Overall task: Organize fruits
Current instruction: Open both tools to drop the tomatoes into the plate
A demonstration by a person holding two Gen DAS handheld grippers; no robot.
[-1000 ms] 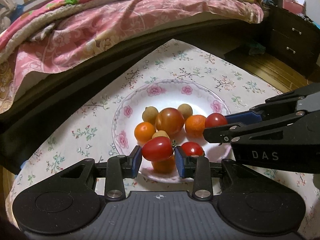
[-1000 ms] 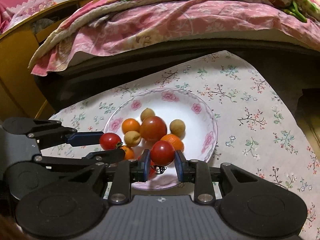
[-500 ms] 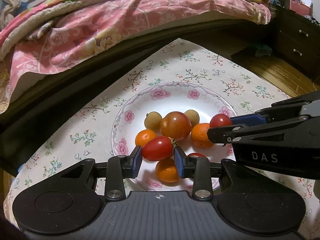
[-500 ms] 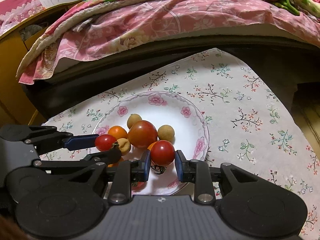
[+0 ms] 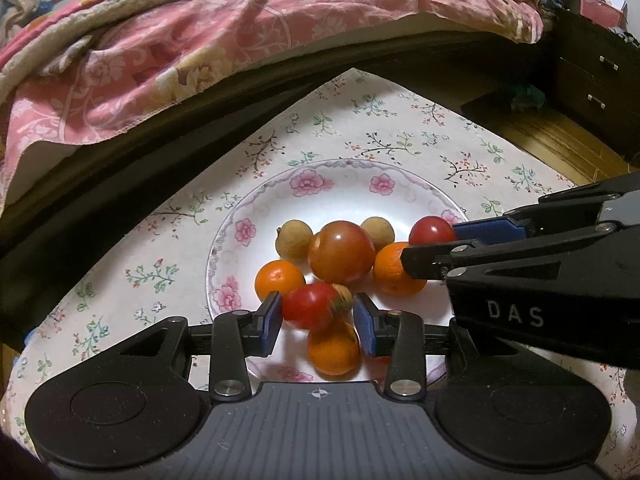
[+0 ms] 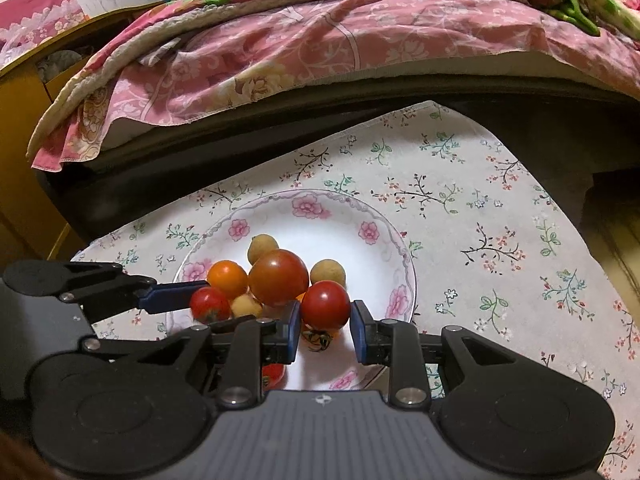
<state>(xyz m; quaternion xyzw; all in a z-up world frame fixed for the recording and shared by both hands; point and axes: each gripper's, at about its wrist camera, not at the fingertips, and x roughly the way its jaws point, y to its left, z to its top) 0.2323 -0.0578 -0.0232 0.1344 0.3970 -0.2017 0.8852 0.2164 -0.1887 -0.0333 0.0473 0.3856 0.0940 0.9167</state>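
Note:
A white flowered plate [image 5: 308,165] [image 6: 308,194] holds a big red-brown tomato [image 5: 340,252] [image 6: 279,278], small oranges [image 5: 280,280] and longans [image 5: 294,240]. My left gripper [image 5: 317,320] hangs low over the plate's near side. Its blue pads stand slightly apart from a blurred red cherry tomato [image 5: 310,306] between them, just above an orange [image 5: 334,350]. My right gripper [image 6: 325,320] is shut on another red cherry tomato [image 6: 326,305] over the plate's near right. From the left wrist it shows as a black arm holding that tomato [image 5: 432,232].
The plate sits on a floral tablecloth [image 5: 400,128] with bare cloth to the right [image 6: 500,240]. A bed with a pink quilt [image 5: 200,40] runs close behind the table. A dark drawer chest [image 5: 600,72] stands far right, a yellow wooden cabinet [image 6: 20,160] far left.
Both grippers sank toward the plate with their tomatoes. The left pads have parted a little and its tomato now blurs and sits lower between them. The right grip is unchanged.

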